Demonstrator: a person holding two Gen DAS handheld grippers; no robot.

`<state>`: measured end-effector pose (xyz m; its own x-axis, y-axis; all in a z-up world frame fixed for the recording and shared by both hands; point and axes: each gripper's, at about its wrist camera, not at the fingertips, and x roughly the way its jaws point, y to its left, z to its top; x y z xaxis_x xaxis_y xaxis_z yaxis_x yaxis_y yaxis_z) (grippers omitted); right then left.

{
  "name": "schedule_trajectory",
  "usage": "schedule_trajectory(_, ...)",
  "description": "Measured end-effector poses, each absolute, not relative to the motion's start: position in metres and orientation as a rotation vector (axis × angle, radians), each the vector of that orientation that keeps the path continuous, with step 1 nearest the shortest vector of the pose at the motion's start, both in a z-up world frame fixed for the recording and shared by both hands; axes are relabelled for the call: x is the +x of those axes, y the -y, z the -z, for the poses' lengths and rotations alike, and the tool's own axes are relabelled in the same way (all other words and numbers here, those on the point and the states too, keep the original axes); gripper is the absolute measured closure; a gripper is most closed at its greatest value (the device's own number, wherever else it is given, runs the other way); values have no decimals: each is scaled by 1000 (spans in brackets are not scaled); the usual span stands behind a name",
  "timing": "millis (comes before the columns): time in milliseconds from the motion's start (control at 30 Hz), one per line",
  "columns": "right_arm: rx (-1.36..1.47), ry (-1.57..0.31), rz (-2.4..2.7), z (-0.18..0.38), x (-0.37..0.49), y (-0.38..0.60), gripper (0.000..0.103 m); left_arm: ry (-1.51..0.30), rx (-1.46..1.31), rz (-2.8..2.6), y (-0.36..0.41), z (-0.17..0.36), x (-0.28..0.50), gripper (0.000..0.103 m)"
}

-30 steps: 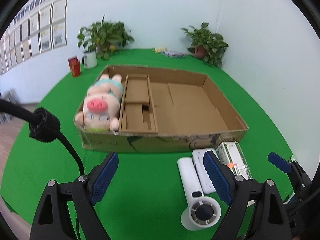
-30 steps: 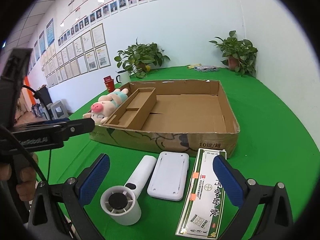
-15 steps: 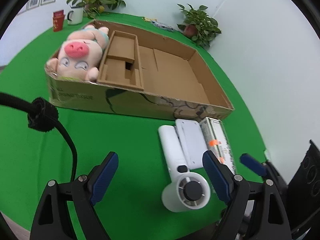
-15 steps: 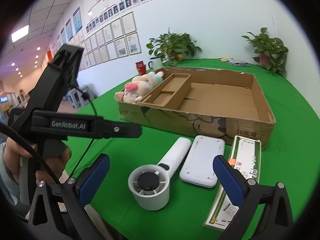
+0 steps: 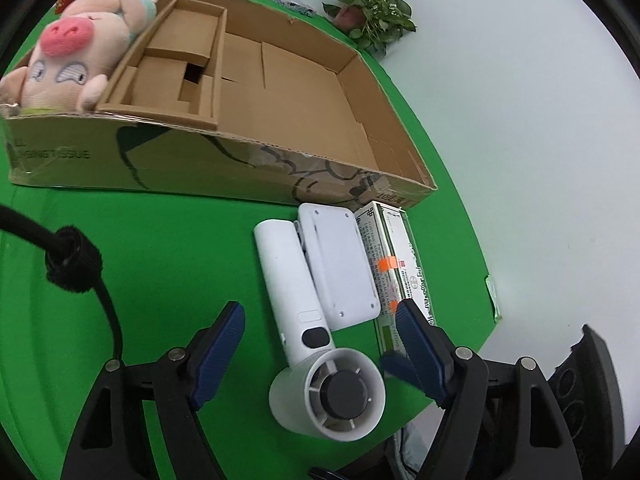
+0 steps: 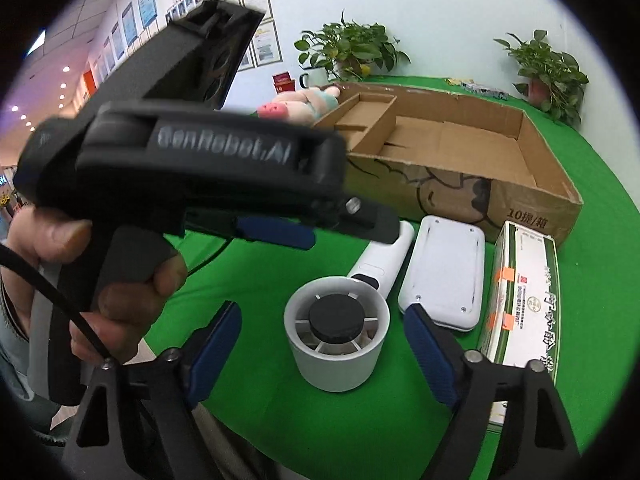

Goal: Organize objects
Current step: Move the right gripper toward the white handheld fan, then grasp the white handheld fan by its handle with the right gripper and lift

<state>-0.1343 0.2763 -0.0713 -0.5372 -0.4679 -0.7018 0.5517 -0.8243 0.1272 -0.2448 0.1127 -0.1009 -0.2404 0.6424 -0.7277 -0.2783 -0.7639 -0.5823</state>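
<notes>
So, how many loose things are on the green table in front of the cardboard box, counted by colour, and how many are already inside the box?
White, on the table: 2, the handheld fan and the flat white device.
Green and white, on the table: 1, the long carton.
Pink, inside the cardboard box: 1, the plush pig.
Total: 4.
</notes>
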Motion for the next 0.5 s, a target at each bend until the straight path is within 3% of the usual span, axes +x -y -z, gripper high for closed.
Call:
schedule_trajectory(133, 1049, -138, 2338, 78, -139, -275, 46, 506, -1512, -1962, -120, 115, -255, 31)
schedule_trajectory(333, 1017, -149, 2338, 80, -131, -277, 46, 523, -1551, -1923, -125, 128, -260, 33)
schedule_trajectory(500, 980, -203, 2320, 82, -118, -276, 46, 510, -1598, -1881, -133, 142, -262, 43)
